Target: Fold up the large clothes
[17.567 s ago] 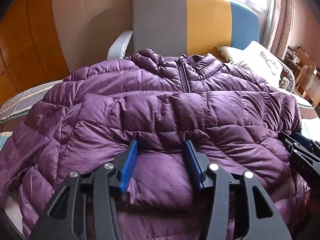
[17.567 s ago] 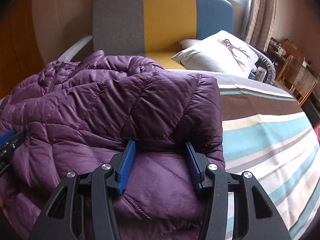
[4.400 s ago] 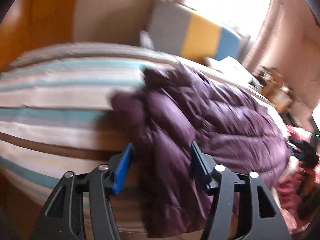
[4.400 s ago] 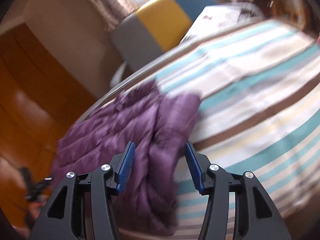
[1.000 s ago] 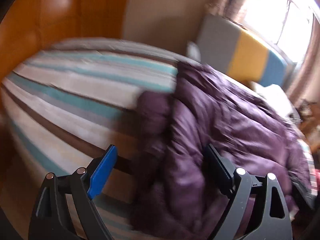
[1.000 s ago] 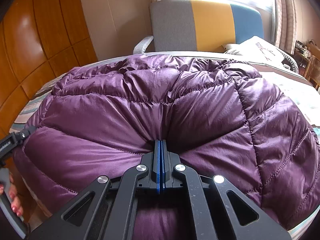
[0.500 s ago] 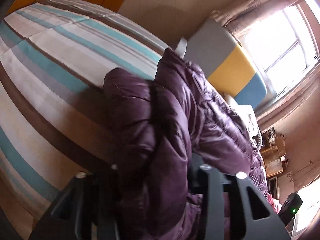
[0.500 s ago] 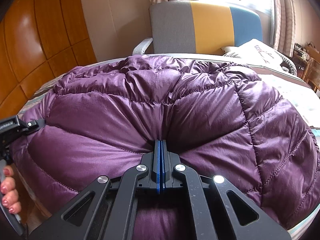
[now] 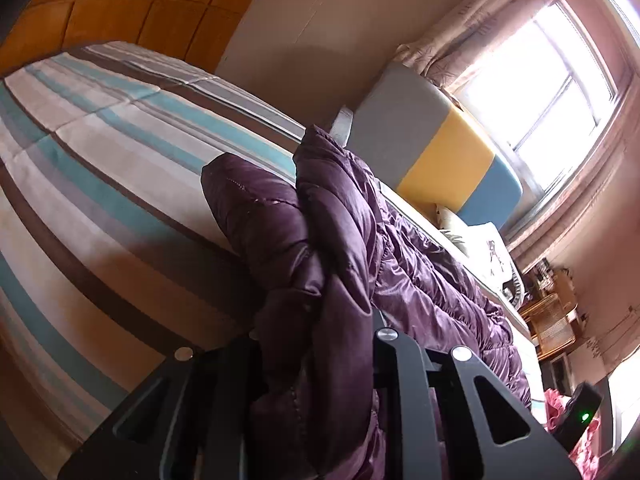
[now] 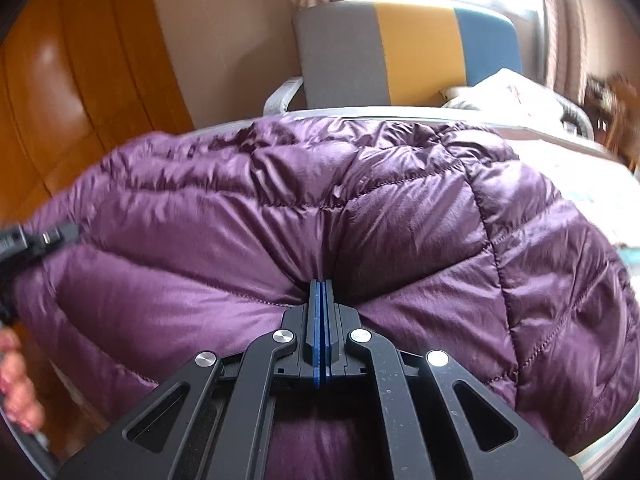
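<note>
One purple jacket (image 10: 280, 216), two tools (image 9: 316, 320) (image 10: 322, 292), one striped bedspread (image 9: 100, 152), one tricolour headboard (image 10: 400, 52), one pillow (image 9: 486, 248).

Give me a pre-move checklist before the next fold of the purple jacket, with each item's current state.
1. Right tongs shut on the purple quilted puffer jacket: ok.
2. Left tongs gripping the jacket edge: ok, fabric bunched between them; fingertips hidden.
3. Jacket resting on the striped bedspread: ok.
4. Bare bedspread beside the jacket for the fold: ok.
5. White pillow apart from the jacket: cannot tell.
6. Layers aligned: cannot tell.
</note>
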Tool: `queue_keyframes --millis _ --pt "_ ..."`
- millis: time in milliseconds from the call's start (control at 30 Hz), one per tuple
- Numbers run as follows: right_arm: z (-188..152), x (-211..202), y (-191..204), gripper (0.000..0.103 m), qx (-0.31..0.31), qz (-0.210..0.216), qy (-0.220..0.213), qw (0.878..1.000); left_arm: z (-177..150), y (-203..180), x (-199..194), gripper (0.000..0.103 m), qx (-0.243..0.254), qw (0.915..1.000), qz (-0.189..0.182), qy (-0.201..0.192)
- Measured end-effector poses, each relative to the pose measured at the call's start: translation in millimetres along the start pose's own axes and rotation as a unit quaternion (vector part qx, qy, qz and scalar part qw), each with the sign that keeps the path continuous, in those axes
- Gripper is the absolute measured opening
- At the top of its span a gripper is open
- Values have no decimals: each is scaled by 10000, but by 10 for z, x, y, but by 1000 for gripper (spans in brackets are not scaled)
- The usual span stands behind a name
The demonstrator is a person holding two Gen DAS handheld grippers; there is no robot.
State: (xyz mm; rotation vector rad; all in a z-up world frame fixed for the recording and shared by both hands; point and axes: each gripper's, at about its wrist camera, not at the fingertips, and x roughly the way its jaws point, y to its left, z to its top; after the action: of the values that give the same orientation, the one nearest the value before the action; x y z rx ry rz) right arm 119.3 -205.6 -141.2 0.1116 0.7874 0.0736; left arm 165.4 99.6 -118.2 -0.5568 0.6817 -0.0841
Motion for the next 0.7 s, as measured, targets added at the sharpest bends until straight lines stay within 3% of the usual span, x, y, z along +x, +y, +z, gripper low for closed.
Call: queue_keyframes --millis 333,500,633,700 --pt "6 97 -10 1 -65 8 174 9998 93 -482 -320 18 453 9968 -397 -534" --pt "23 118 -52 1 -80 86 162 9998 83 -730 -416 18 625 9945 -583 -610" --pt "68 -51 -146 1 314 313 50 9990 91 -750 -442 18 628 9943 -572 -637" --pt "48 -25 -128 1 203 280 129 9993 73 -752 -453 18 583 9945 -601 -627"
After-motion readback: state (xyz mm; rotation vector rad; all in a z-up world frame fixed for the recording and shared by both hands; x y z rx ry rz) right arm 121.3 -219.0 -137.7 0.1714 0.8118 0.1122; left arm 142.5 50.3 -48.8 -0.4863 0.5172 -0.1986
